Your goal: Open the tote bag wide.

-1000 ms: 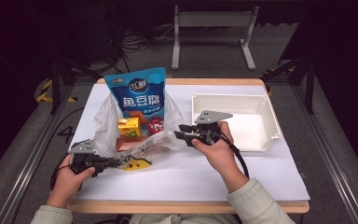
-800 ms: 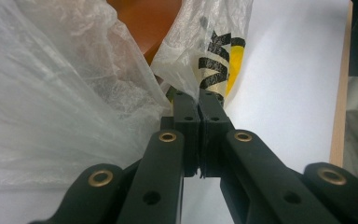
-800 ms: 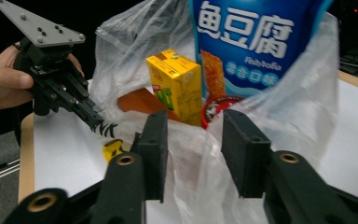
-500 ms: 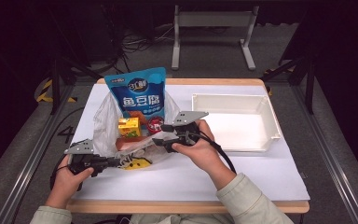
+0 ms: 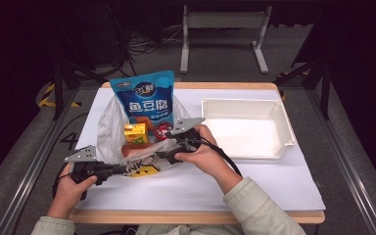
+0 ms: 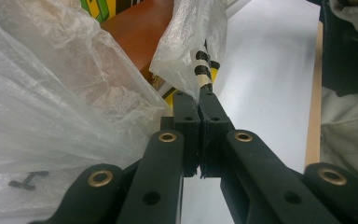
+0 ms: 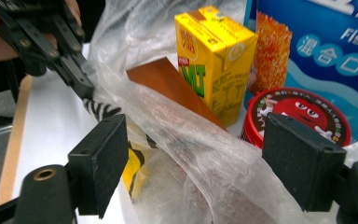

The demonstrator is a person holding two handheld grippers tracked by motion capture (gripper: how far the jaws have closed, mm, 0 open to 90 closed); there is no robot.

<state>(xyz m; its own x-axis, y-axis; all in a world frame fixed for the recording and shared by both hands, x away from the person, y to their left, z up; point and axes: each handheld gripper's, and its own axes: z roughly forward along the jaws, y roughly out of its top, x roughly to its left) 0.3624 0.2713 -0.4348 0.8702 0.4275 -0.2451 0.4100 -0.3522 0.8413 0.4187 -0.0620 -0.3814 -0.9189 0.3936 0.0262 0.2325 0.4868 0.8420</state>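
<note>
A clear plastic bag (image 5: pixel 108 128) lies open on the white-covered tabletop (image 5: pixel 254 183), left of centre, with its mouth towards the near edge. Black and yellow print runs along its near rim, too crumpled to read. Standing in it at the far side is a blue snack pouch (image 5: pixel 146 100) with large white Chinese characters reading 鱼豆腐; in the right gripper view the English letters "Fish" show on it. In front of the pouch stands a yellow drink carton (image 7: pixel 216 56) with green lettering, not legible. Just right of the carton sits a round red M&M's tub (image 7: pixel 298 114) with the red candy character on its lid. A brown flat packet (image 7: pixel 168 81) leans near the carton.

The left gripper (image 6: pixel 199 100) has its jaws closed on the near rim of the bag, pinching the film. The right gripper (image 7: pixel 200 154) has just been opening its jaws; they stand wide apart, with the bag's film between them but not pressed.

A white empty tray (image 5: pixel 286 129) sits on the right.
</note>
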